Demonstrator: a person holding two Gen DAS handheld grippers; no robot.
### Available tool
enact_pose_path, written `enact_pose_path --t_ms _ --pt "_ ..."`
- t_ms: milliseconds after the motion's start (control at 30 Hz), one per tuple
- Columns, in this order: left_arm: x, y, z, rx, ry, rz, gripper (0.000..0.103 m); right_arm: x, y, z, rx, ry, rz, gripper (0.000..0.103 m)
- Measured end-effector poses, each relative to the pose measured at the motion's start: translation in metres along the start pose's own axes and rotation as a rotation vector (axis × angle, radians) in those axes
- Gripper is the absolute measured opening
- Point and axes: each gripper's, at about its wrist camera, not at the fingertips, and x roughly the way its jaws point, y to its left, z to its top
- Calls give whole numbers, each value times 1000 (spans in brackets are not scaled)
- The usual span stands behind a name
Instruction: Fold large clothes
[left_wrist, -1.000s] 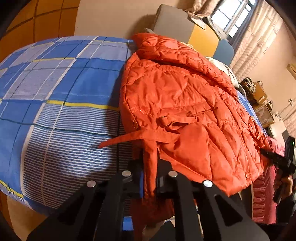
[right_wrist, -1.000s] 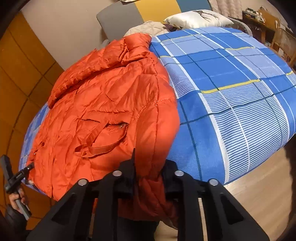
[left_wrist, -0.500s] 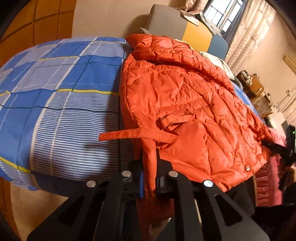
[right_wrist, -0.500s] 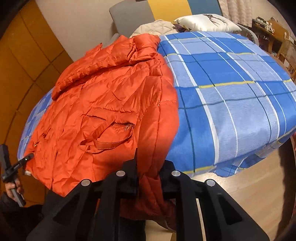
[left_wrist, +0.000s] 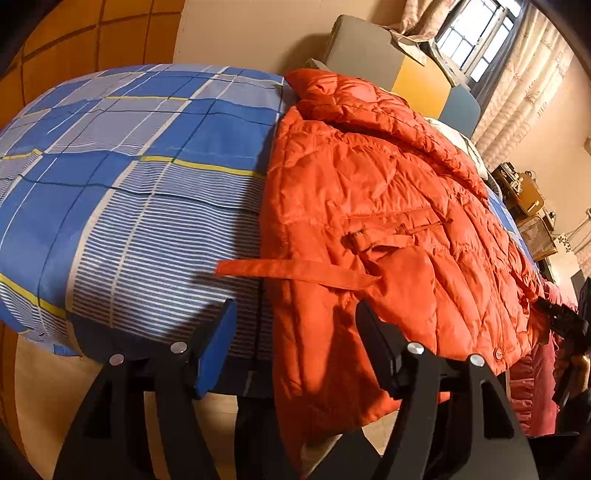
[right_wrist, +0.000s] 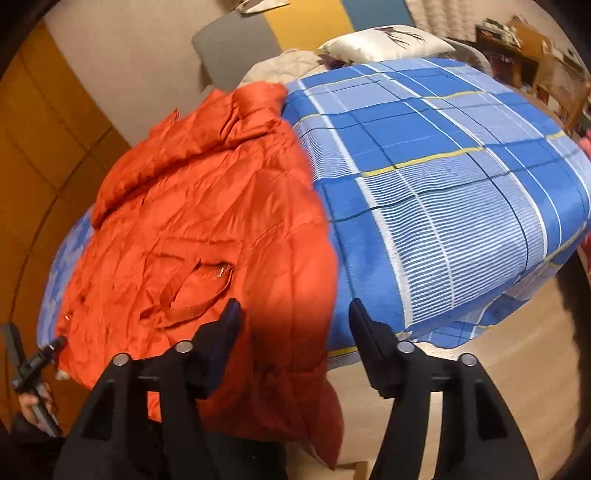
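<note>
My left gripper is opening, its jaws spread either side of the hanging hem of the orange jacket without pressing it. My right gripper is opening too, the jacket's other side drooping between its jaws, loose. The jacket lies along the bed, centre to right in the left view, its bottom spilling over the near edge toward the wooden floor. Bare checked cover fills the left view's left half. The quilted fabric is puffy and creased, a belt strap sticking out leftward.
</note>
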Motion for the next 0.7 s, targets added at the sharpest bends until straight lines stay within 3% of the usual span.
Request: enact_pose_path --t_ms 133,333,467,500,533,600,700 --pt "5 -10 -8 43 18 -4 66 13 -4 -3 12 33 31 61" --pt "4 -7 -8 20 18 -66 64 27 0 -8 30 69 99 61" --pt "5 -3 -7 0 24 -104 45 34 1 -9 50 75 115 61" --pt "5 -2 -7 -6 25 -109 34 34 3 -9 48 75 113 60" --pt "5 0 -7 -9 26 -117 24 34 3 -10 46 78 116 52" --pt "2 3 -7 -16 20 -133 15 30 6 -11 30 79 114 43" --pt "-6 3 -8 -9 9 -148 11 24 13 -10 -4 78 104 30"
